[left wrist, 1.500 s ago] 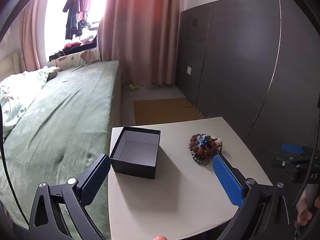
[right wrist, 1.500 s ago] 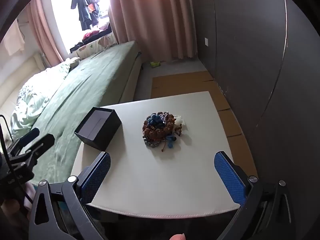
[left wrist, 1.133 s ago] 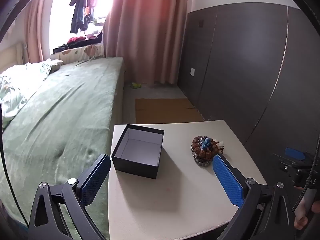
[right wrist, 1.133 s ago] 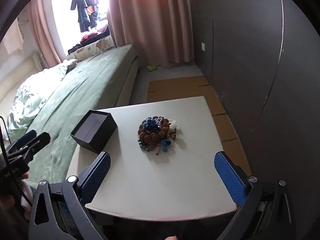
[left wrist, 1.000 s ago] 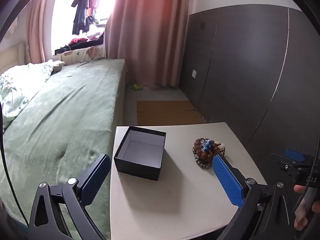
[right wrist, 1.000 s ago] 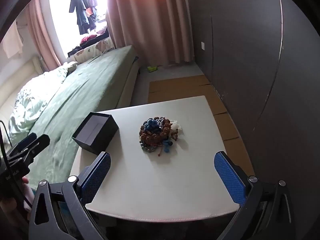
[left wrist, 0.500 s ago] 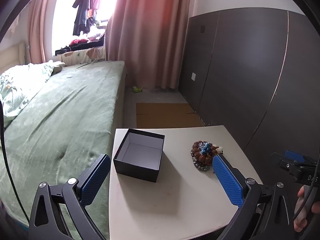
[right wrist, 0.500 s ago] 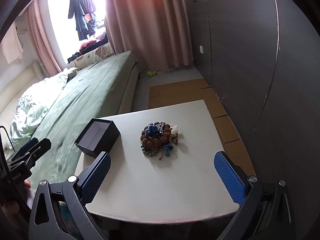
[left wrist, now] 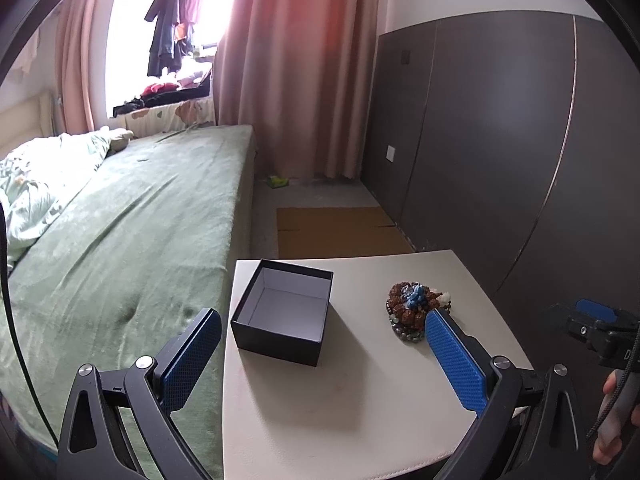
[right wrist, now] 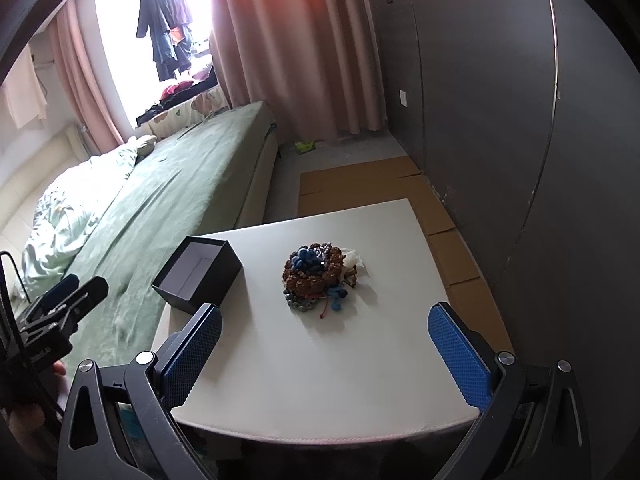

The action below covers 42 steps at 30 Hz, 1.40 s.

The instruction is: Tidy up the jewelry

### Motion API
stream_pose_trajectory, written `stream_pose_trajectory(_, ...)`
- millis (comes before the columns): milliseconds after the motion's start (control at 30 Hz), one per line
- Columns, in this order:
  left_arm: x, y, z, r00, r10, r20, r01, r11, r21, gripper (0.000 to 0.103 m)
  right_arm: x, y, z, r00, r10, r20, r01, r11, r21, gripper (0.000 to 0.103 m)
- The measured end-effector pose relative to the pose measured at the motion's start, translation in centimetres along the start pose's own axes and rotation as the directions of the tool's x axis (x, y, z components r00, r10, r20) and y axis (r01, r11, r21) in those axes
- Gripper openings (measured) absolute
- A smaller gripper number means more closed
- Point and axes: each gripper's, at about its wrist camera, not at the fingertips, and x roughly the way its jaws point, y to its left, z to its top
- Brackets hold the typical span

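Observation:
A pile of beaded jewelry point(right wrist: 316, 276), brown, blue and white, lies near the middle of a small white table point(right wrist: 312, 368). It also shows in the left wrist view point(left wrist: 412, 308), partly behind my left gripper's right finger. An open black box point(left wrist: 284, 312) with a pale empty inside stands at the table's left side; it shows in the right wrist view too point(right wrist: 198, 276). My left gripper point(left wrist: 320, 364) is open and empty, held above the table's near edge. My right gripper point(right wrist: 324, 356) is open and empty, short of the pile.
A bed with a green cover point(left wrist: 120, 240) runs along the table's left side. A dark panelled wall point(right wrist: 520, 120) stands to the right. Flattened cardboard point(left wrist: 340, 232) lies on the floor beyond the table. Pink curtains point(left wrist: 288, 72) hang at the far end.
Both grippers have drawn back and risen slightly; the table, box and pile look a little smaller and farther. Nothing on the table has moved. Both grippers stay open.

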Motion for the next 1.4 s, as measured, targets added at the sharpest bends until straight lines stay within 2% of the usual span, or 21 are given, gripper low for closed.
stream_pose_trajectory(1133,0.9,-0.5,-0.2,1.000,0.003,-0.004,-0.003,1.000,0.022,0.102,0.1,0.4,0.1,1.000,-0.001,0.006,0.001,1.000,-0.011,0.103)
stream_pose_trajectory(1400,2.0,-1.2,0.4,1.000,-0.010,-0.010,0.011,1.000,0.021,0.102,0.1,-1.1,0.9,1.000,-0.013,0.028,0.011,0.998,0.064,0.103)
